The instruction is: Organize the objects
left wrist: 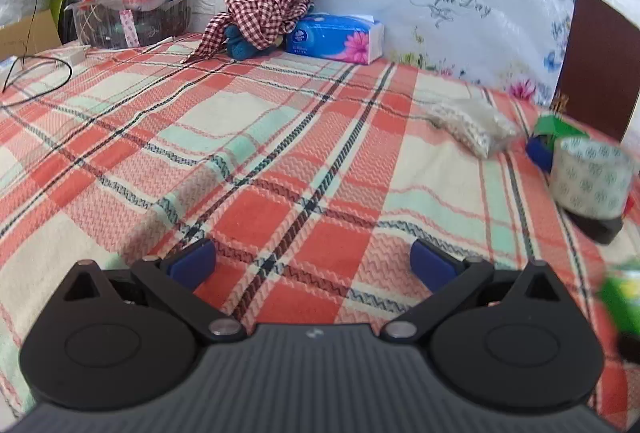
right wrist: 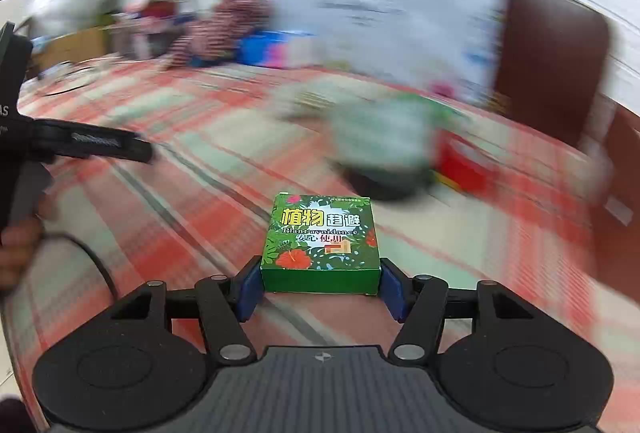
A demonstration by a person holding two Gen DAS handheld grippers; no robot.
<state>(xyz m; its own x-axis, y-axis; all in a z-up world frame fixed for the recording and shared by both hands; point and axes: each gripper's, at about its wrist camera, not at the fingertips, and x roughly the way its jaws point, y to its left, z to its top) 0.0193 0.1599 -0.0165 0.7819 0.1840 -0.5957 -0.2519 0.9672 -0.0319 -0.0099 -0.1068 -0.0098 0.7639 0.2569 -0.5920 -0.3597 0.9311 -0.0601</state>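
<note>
So the right hand-held gripper point(right wrist: 320, 283) has the green box point(right wrist: 321, 247) clamped across its width, lifted off the plaid surface point(left wrist: 248, 137). The tape roll point(left wrist: 590, 181) sits ahead-right, nearer this hand; the left hand-held gripper point(left wrist: 312, 265) gapes empty.

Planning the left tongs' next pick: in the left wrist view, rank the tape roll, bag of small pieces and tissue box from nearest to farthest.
1. Tape roll, right edge.
2. Bag of small pieces, farther back, right of centre.
3. Tissue box, far end by the checked cloth.
</note>
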